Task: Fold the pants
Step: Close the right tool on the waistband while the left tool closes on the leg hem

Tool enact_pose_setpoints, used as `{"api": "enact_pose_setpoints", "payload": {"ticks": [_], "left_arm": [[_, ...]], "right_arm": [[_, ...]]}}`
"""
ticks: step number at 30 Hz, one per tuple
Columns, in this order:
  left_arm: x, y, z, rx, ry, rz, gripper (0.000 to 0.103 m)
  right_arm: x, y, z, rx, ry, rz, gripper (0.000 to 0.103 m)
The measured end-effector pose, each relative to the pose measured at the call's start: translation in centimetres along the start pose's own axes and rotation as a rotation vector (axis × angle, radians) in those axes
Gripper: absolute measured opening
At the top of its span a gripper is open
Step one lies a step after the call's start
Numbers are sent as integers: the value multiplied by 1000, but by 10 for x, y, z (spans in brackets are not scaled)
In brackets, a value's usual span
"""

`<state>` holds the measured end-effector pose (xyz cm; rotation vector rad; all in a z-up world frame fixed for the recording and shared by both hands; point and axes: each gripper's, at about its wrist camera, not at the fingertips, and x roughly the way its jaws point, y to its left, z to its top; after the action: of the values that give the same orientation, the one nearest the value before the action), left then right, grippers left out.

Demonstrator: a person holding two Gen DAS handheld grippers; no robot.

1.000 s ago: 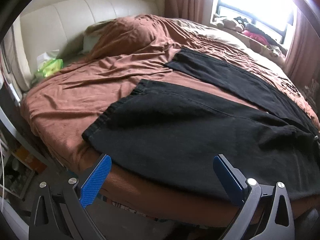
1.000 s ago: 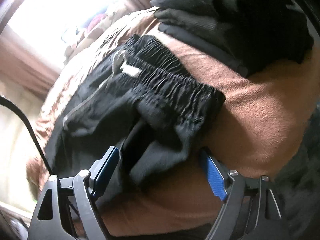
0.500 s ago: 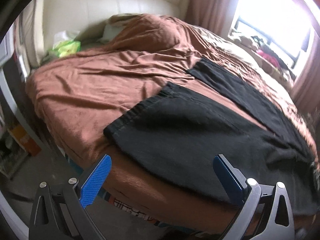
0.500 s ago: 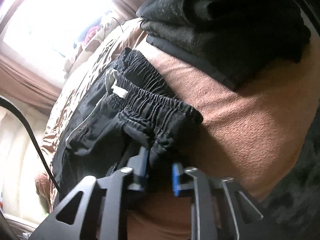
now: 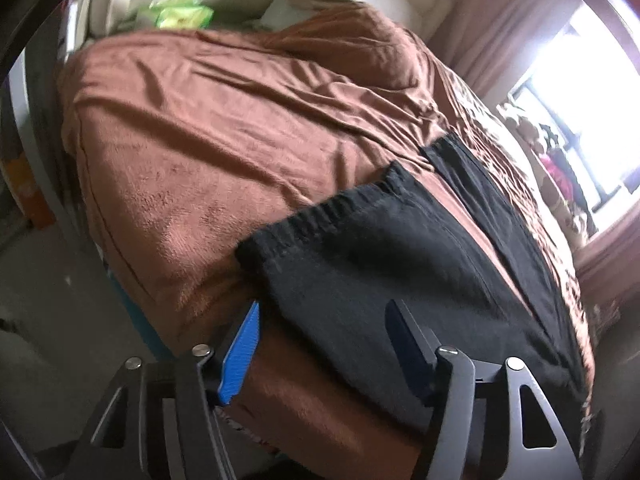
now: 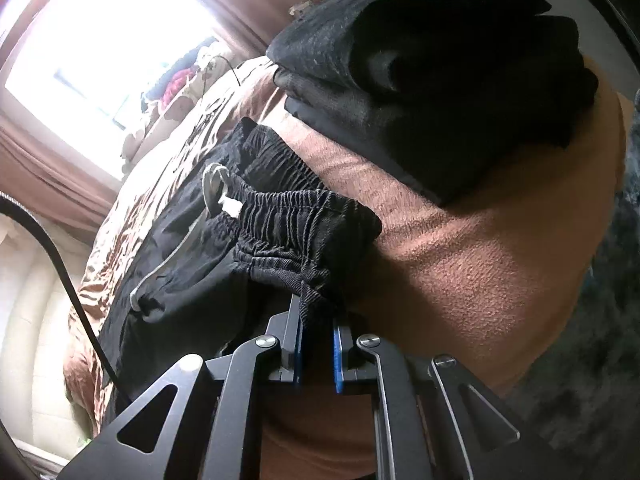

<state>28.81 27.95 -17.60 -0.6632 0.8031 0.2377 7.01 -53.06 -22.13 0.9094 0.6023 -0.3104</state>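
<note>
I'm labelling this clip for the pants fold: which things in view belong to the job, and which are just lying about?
Part of the job:
- black pants, spread on the brown blanket
- right gripper, shut on the waistband
- left gripper, closing around a leg hem

Lying about:
- folded dark clothes
- green packet
- black cable

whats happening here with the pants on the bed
A person with a gripper in each hand is starting to fold black pants spread on a bed with a brown blanket. The right gripper is clamped on the elastic waistband. The left gripper is at a leg cuff near the bed's edge, jaws closing around the cloth but not yet pinching it. A stack of dark folded clothes sits nearby.
</note>
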Motion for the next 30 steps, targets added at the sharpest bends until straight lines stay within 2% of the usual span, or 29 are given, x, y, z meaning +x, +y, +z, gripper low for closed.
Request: {"api": "enact_pose_setpoints", "payload": {"ticks": [2,6,10,15,16,17,18,25,28,30], "left_arm": [[4,5,6,-24,-11,-1,59],[6,8,14,-38,-56,19,57],[6,12,10,-56,-76,-20,57],[2,15,-1,-78,-84,-56,52],[2,15,-3,-74,-91,-53,49],[1,13,-4,-65,-98,-24,39],[2,12,-3,-60,-101,3,35],[5,5,-2,-89,-69,-1,34],[8,-3,-5,-71,-50,24,33],[6,-7,-4,-61,-52,61,6]], "right_arm": [[4,-1,-1,4,19,4,7],[11,1,5,6,41,18,8],[20,6,5,-26,68,-29,9],[21,19,0,-53,80,-52,12],[23,20,-2,-59,87,-56,12],[25,21,-4,-65,93,-60,12],[26,22,-4,-67,96,-73,12],[33,10,2,-30,111,-2,13],[34,4,3,-28,112,27,13],[34,3,3,-39,113,35,12]]}}
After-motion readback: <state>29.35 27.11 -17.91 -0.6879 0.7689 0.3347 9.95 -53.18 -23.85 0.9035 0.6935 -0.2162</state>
